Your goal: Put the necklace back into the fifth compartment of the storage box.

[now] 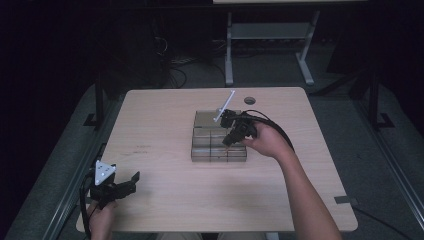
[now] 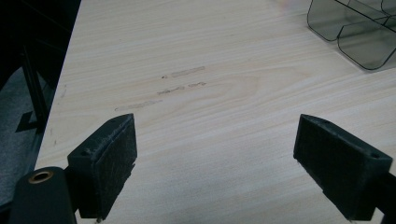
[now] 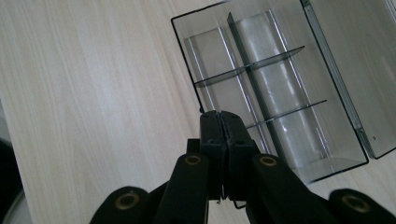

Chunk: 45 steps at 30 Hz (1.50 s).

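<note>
A clear plastic organiser box [image 1: 218, 150] lies mid-table with its lid [image 1: 209, 119] swung open toward the far side. In the right gripper view its divided compartments [image 3: 280, 79] hold nothing, and the lid [image 3: 345, 56] lies flat beside them. My right gripper [image 1: 231, 139] hovers over the box's right end. Its jaws [image 3: 222, 115] are pressed together with nothing showing between them. My left gripper [image 1: 133, 181] rests near the table's front left corner, far from the box. Its jaws [image 2: 215, 135] stand wide apart over bare wood.
The wooden table [image 1: 160, 125] has a round cable hole [image 1: 249, 100] near its far edge. A corner of the box [image 2: 355, 32] shows at the upper right of the left gripper view. Faint scuff marks [image 2: 182, 84] lie on the wood ahead of the left jaws. Another table's legs [image 1: 229, 50] stand beyond.
</note>
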{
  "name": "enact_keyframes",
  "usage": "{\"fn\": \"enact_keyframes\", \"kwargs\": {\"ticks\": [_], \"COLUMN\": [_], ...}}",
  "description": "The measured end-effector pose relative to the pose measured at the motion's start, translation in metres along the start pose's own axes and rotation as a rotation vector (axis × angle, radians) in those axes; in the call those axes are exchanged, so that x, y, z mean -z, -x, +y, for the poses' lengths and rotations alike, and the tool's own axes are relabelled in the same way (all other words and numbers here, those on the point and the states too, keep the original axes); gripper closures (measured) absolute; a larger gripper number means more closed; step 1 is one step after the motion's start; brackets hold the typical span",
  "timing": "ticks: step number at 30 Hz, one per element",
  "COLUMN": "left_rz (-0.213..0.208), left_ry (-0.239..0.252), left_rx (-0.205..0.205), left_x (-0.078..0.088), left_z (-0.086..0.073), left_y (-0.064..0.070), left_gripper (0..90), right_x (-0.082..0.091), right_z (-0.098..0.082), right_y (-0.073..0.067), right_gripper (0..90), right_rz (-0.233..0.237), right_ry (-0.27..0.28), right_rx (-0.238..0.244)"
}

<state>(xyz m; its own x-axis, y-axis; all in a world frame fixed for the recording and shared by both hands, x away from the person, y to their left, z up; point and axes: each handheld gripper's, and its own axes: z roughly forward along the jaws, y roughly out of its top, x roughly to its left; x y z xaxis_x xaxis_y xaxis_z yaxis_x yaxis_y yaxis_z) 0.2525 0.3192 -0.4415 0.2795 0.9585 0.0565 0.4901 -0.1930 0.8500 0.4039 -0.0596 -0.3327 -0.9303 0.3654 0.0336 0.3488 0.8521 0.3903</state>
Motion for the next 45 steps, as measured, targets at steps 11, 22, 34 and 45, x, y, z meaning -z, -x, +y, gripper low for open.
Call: {"fn": "enact_keyframes", "kwargs": {"ticks": [11,22,34,45], "left_rz": [-0.003,-0.005,-0.006,-0.009], "left_ry": [-0.008,-0.002,-0.001,-0.005], "left_rx": [-0.011,-0.004,0.0,-0.011], "left_x": [0.0,0.0,0.0,0.0], "left_z": [0.0,0.0,0.0,0.0], "left_y": [0.0,0.0,0.0,0.001], "left_gripper": [13.0,13.0,13.0,13.0], "right_x": [-0.013,-0.039,-0.062,-0.072], "right_z": [0.015,0.025,0.03,0.023], "right_y": [0.018,0.026,0.028,0.03], "right_gripper": [88.2,88.2,88.2,88.2], "right_rz": [-0.012,-0.003,0.006,0.02], "right_ry": [-0.03,-0.047,-0.106,-0.11], "right_rx": [-0.018,-0.033,-0.031,-0.048]}}
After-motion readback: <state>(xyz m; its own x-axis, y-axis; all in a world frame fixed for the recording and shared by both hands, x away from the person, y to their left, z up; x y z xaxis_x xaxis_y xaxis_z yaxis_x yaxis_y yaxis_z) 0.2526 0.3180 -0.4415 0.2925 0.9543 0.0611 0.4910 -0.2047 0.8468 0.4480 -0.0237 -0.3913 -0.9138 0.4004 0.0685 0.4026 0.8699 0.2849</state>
